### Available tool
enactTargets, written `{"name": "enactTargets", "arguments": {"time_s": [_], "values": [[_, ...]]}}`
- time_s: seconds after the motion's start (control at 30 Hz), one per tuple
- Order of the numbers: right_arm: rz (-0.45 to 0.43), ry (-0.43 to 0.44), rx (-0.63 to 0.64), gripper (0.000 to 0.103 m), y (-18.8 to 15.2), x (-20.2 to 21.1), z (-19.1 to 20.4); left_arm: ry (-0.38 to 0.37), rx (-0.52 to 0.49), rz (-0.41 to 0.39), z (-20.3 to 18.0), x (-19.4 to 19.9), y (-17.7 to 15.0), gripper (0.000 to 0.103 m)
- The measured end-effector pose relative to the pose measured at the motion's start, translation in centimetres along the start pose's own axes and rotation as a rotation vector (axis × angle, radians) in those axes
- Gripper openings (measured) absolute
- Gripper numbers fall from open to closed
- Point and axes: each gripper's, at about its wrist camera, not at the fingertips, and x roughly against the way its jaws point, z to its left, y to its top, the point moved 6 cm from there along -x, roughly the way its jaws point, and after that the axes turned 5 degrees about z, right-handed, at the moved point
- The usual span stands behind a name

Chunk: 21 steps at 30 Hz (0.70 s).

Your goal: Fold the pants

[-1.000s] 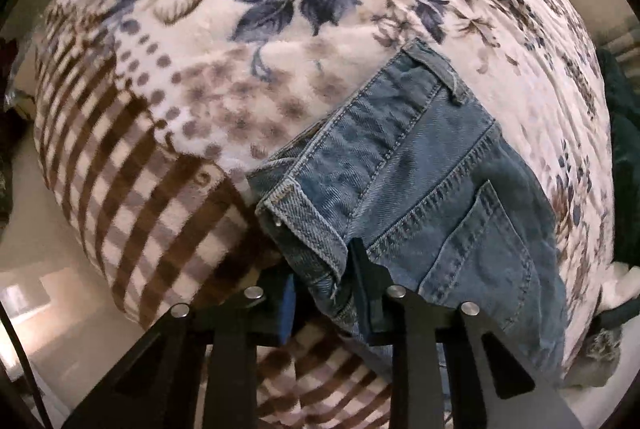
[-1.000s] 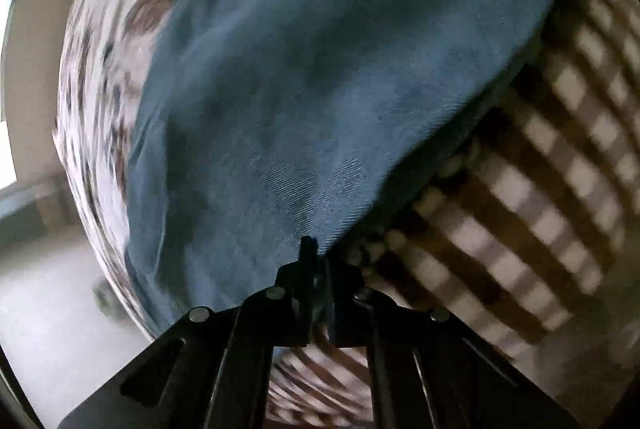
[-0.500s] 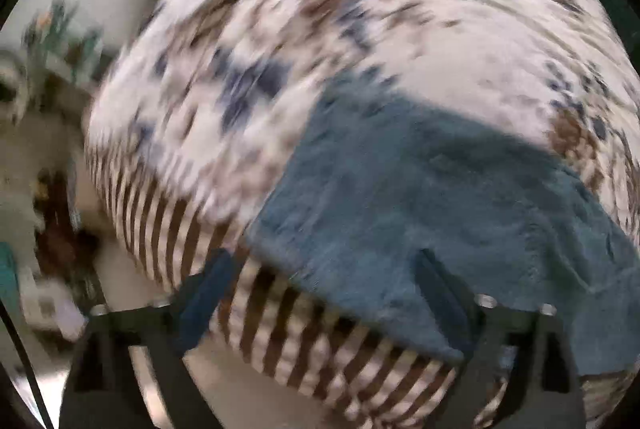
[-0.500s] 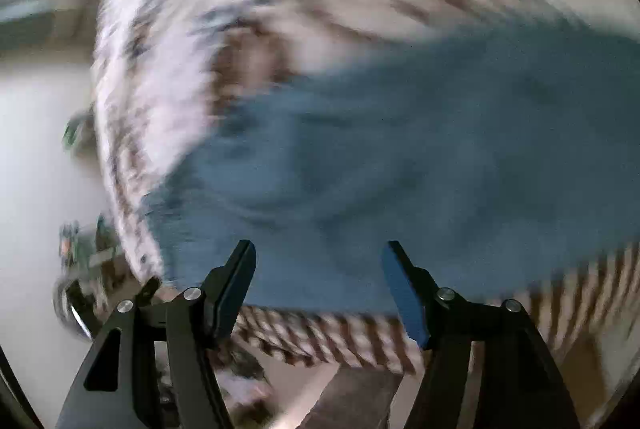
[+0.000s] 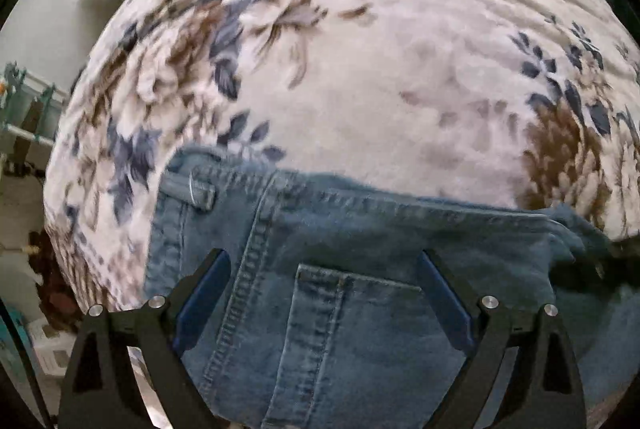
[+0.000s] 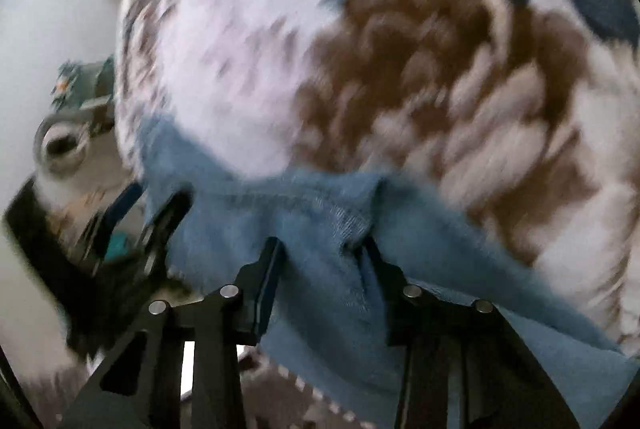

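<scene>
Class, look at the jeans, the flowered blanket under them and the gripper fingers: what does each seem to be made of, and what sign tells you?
Jeans: faded blue denim, matte; twill weave, double stitched seams, a sewn back pocket.
Flowered blanket: probably plush fleece; soft, fuzzy, rippled surface with printed flowers.
Left gripper fingers: likely rigid black plastic with silver screws and blue pads, perhaps rubber; the look leaves this open.

Beyond the jeans (image 5: 360, 269), wide open floral blanket (image 5: 380, 69), flat and bare, free for passing. Left of the bed edge, clutter: a teal rack (image 5: 24, 101) and boxes on the floor. Denim ridge (image 6: 340, 213) bunched between the right tongs (image 6: 320, 261).
</scene>
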Motion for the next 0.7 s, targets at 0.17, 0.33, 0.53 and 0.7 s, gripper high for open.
{"name": "enactTargets", "arguments": {"time_s": [0.17, 0.33, 0.53, 0.7], "values": [[0.047, 0.069, -0.023, 0.043, 0.6, -0.4, -1.1, -0.019, 0.037, 0.054, 0.7, -1.6, -1.5, 0.094], [-0.014, 0.26, -0.21, 0.037, 2.8, -0.6, -3.8, -0.014, 0.03, 0.066, 0.5, -1.9, -1.9, 0.094], [-0.202, 0.291, -0.238, 0.012, 0.6, 5.0, -5.9, -0.018, 0.011, 0.064, 0.6, -2.1, -1.7, 0.094], [-0.167, 0.186, -0.113, 0.017, 1.2, 4.2, -2.8, -0.018, 0.001, 0.072, 0.4, -2.2, -1.4, 0.094]]}}
